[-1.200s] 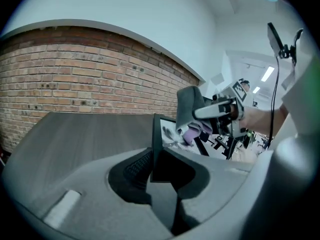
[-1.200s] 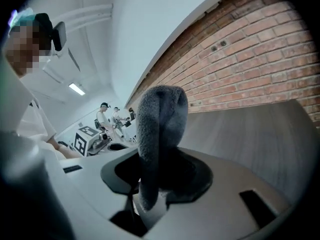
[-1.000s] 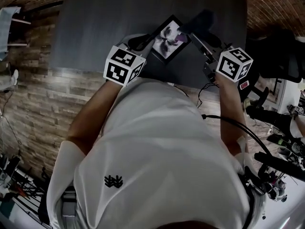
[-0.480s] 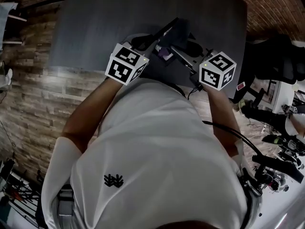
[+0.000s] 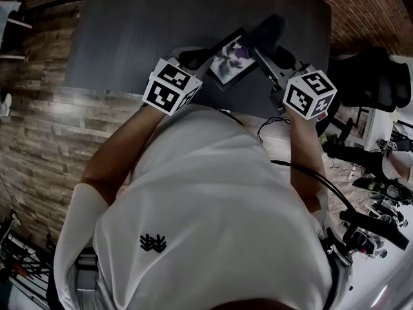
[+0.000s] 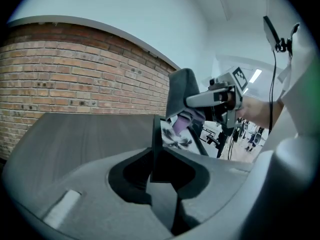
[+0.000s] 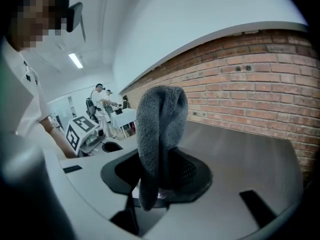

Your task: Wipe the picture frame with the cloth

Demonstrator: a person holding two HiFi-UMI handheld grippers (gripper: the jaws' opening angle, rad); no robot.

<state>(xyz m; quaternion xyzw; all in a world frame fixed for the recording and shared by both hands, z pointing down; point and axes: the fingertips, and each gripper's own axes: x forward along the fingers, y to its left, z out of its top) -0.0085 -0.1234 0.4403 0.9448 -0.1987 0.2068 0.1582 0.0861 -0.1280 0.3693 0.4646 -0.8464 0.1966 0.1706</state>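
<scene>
A black picture frame (image 5: 227,60) with a flower print is held tilted above the dark table (image 5: 129,37). My left gripper (image 5: 197,58) is shut on the frame's left edge; in the left gripper view the frame (image 6: 172,136) stands edge-on between the jaws. My right gripper (image 5: 261,41) is shut on a folded grey cloth (image 5: 266,31), which sits at the frame's upper right corner. The cloth (image 7: 159,134) stands upright between the jaws in the right gripper view. From the left gripper view, the cloth (image 6: 181,91) hangs over the frame's top.
The table's near edge (image 5: 116,94) meets a stone-tiled floor (image 5: 45,147). A brick wall (image 6: 85,69) stands behind the table. A black chair (image 5: 374,76) and cables and equipment (image 5: 374,199) lie to the right.
The right gripper with the cloth has moved from over the picture up and to the right, to the frame's corner. The flower print shows again. The left gripper stayed put.
</scene>
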